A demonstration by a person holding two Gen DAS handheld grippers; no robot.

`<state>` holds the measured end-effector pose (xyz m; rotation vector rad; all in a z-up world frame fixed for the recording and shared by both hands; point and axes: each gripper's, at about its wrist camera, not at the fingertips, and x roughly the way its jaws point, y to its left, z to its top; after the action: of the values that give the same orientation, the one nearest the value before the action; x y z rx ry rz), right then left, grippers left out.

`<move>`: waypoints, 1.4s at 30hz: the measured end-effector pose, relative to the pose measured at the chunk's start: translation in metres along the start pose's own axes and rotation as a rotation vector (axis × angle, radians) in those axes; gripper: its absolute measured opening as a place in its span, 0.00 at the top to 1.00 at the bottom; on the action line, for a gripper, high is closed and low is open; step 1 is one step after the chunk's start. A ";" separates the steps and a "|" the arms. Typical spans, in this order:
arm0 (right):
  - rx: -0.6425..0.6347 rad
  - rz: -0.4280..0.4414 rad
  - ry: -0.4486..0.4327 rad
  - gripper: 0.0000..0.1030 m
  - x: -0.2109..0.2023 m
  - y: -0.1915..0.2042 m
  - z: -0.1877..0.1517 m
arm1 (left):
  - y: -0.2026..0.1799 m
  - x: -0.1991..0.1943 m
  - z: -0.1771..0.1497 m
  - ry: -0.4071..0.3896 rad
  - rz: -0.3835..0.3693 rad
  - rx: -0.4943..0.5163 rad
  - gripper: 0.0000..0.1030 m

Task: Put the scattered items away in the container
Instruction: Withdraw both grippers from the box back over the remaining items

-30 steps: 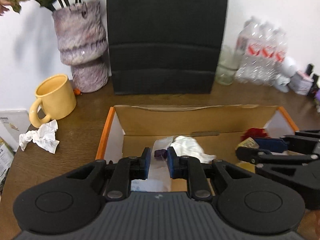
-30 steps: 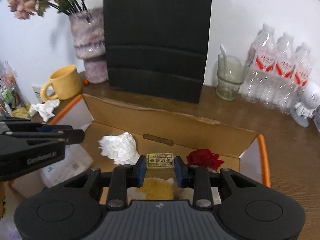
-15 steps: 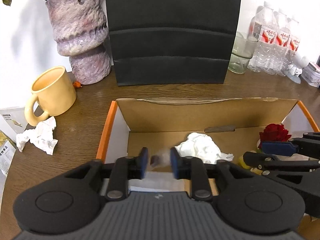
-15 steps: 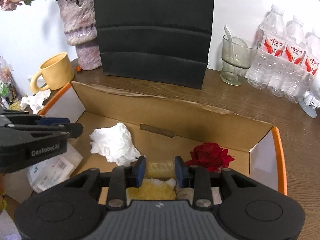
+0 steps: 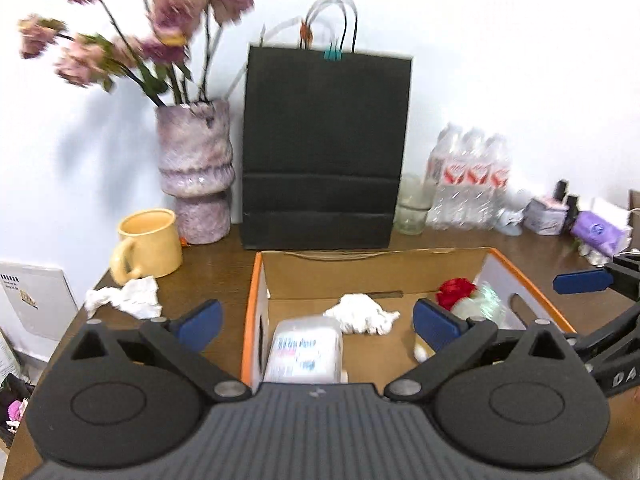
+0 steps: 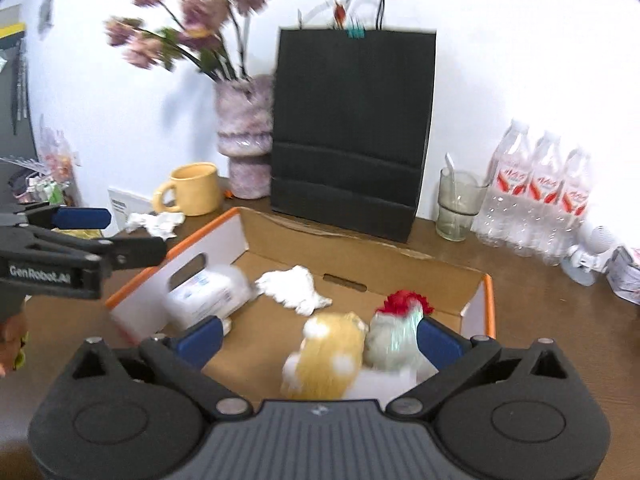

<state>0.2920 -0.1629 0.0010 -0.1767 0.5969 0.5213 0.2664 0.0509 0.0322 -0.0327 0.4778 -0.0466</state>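
The box (image 5: 256, 280) lies on the table (image 5: 212, 276), with a paper bag (image 5: 324, 148) behind it. Left of the bag stands a vase (image 5: 196, 172), a mug (image 5: 148, 244) before it (crumpled tissue (image 5: 124, 300) beside). Right: a glass (image 6: 458, 206), then 3 bottles (image 6: 540, 200). Inside the box lie a packet (image 5: 304, 352), a tissue (image 5: 360, 314) and a rose (image 5: 456, 290).

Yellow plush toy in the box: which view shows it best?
The right wrist view: the yellow plush toy lies in plain sight between the fingers. The left wrist view shows only a sliver of it behind a finger.
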 end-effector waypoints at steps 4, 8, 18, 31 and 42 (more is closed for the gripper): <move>0.005 0.015 -0.037 0.00 -0.038 0.012 -0.037 | 0.005 -0.039 -0.035 -0.018 -0.016 -0.037 0.00; 0.033 0.013 -0.040 0.00 -0.060 0.024 -0.074 | 0.006 -0.066 -0.072 -0.030 -0.007 -0.070 0.00; 0.095 -0.017 -0.037 0.00 -0.082 0.054 -0.142 | -0.006 -0.096 -0.131 0.022 0.008 -0.107 0.00; 0.091 0.000 0.006 0.00 -0.073 0.064 -0.148 | -0.018 -0.093 -0.141 0.032 0.045 -0.038 0.00; 0.091 -0.007 0.027 0.00 -0.067 0.060 -0.148 | -0.014 -0.081 -0.139 0.095 0.054 0.004 0.00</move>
<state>0.1411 -0.1843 -0.0819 -0.0998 0.6443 0.4843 0.1303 0.0378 -0.0536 -0.0140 0.5736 0.0038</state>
